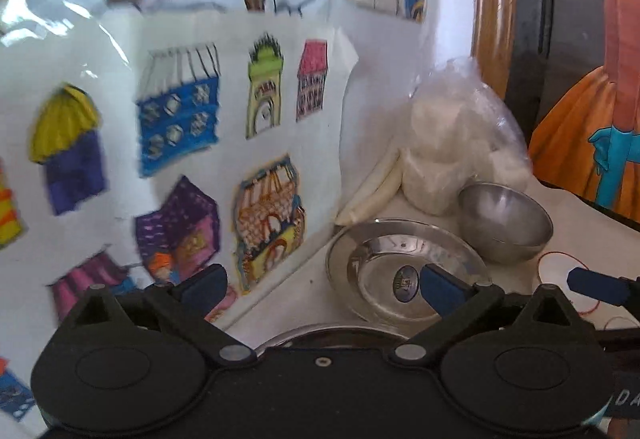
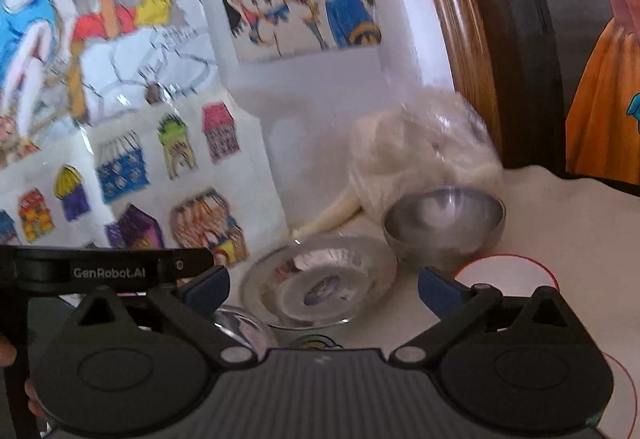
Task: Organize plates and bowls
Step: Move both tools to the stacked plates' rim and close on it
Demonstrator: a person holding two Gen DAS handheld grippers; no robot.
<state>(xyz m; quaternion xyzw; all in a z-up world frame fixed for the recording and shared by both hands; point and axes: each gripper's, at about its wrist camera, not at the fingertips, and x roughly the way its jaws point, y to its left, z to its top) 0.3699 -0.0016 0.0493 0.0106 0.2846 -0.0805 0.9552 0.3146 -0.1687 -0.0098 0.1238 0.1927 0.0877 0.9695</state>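
both claws – left claw (image 1: 322, 289), right claw (image 2: 324, 291) – gape, released; steel plate (image 1: 400, 271) flat, bowl (image 1: 506, 223) mouth up

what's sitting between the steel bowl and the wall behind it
A clear plastic bag of white stuff sits between the steel bowl and the wall, seen in both wrist views.

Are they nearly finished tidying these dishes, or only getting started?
Partway, it seems. A steel plate and a steel bowl already sit side by side near the wall. Nothing is in hand: the left hand-held gripper and the right hand-held gripper are both open and empty. Another shiny dish near the right gripper probably still needs placing.
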